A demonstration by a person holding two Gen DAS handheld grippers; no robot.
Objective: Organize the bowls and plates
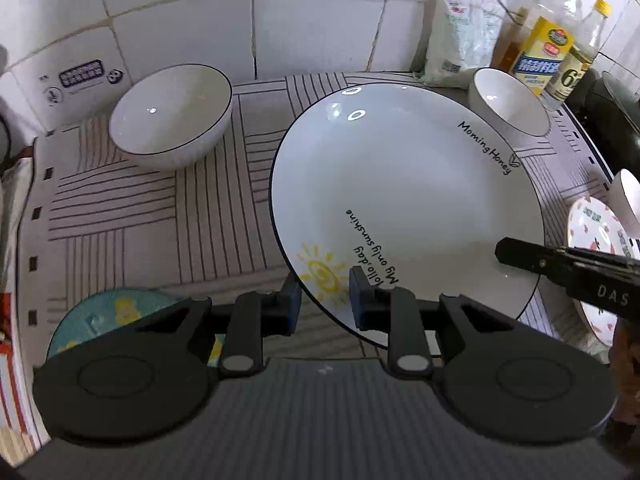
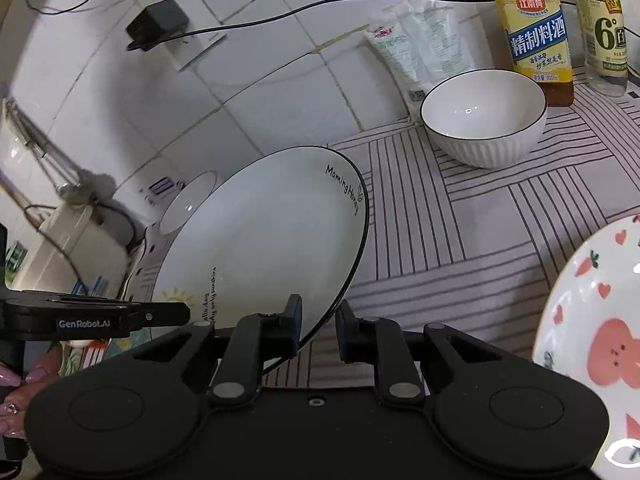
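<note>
Big plate [image 1: 404,200] centre frame, over striped mat [image 1: 160,216]. Left gripper [image 1: 325,300] at its lower rim, jaws narrow, rim between pads; contact unclear. Right gripper [image 2: 318,330] likewise at the plate [image 2: 264,240] edge, narrow, rim in the gap. Bowl [image 1: 172,114] upper left, second bowl [image 2: 484,114] upper right, heart plate [image 2: 592,320] right edge.

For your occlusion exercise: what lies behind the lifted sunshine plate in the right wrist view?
Behind the sunshine plate, part of a white bowl peeks out; the rest is covered.
</note>
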